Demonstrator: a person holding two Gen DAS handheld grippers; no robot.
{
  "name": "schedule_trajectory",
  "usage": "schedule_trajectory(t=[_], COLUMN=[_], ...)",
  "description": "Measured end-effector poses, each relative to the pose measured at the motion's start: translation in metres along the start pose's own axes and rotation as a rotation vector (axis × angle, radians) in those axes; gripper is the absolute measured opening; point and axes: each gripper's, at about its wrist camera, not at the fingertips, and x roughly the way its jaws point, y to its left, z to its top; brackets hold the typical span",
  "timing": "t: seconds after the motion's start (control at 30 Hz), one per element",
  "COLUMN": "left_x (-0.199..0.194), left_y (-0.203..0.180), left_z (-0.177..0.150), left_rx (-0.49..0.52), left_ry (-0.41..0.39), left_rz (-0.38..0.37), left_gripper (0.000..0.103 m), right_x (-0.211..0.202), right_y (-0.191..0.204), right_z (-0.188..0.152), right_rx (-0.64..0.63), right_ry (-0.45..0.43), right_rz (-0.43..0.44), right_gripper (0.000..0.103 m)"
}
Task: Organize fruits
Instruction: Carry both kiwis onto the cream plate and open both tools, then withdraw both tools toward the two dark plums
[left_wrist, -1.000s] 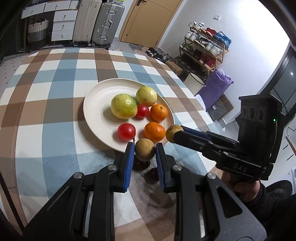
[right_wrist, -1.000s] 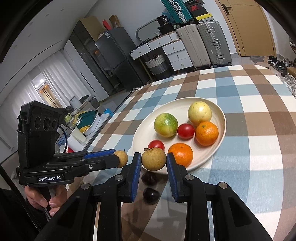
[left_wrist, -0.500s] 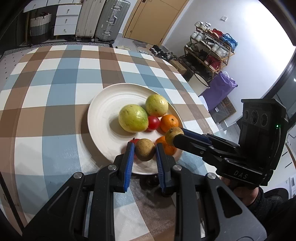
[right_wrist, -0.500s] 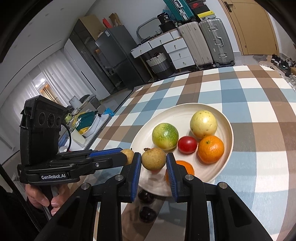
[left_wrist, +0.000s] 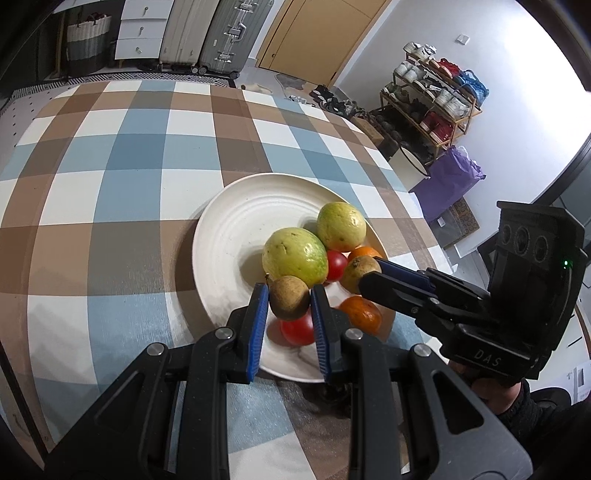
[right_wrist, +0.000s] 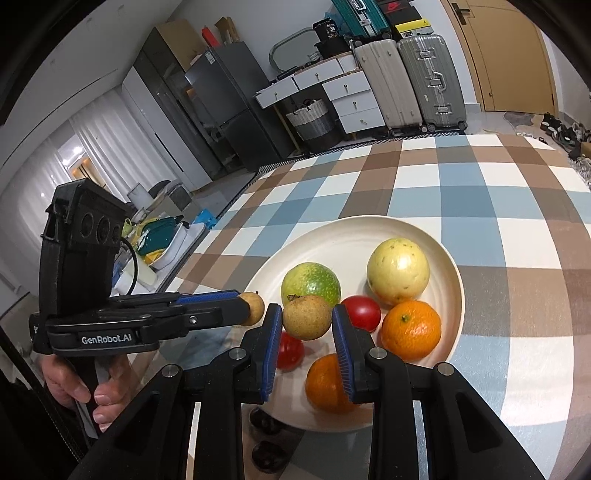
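Checked tablecloth (left_wrist: 122, 177), plate (left_wrist: 229, 236) | left gripper (left_wrist: 289, 297) clamped on brown fruit (left_wrist: 289, 297) | right gripper (right_wrist: 306, 318) pinching another brown fruit (right_wrist: 306, 317) | tomato (left_wrist: 297, 328) half hidden behind the fingers

The left claw (left_wrist: 289, 306) hides half a tomato (left_wrist: 297, 328); dark objects (right_wrist: 266, 421) under the right claw (right_wrist: 306, 332) stay unidentifiable.

The plate (left_wrist: 207, 258) is viewed closely, downward, along each gripper's fingers. It is shared by both views, seen from opposite sides.
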Motion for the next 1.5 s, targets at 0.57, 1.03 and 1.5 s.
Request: schedule_trajectory(t=[0.57, 1.03, 1.5], left_x=[0.013, -0.01, -0.044], left_y=[0.005, -0.005, -0.029], left_z=[0.006, 0.002, -0.032], left_rx=[-0.008, 0.005, 0.041], left_ry=[0.016, -0.029, -0.059], left_rz=[0.001, 0.011, 0.041], left_gripper=[0.021, 0.021, 0.021], right_x=[0.007, -0.011, -0.046], right_y=[-0.002, 0.004, 0.025], right_z=[0.003, 0.006, -0.007], right_rx=[-0.031, -0.027, -0.05], right_ry=[0.018, -0.045, -0.096], right_rz=[-0.048, -0.045, -0.061], right_gripper=[0.029, 0.041, 0.047])
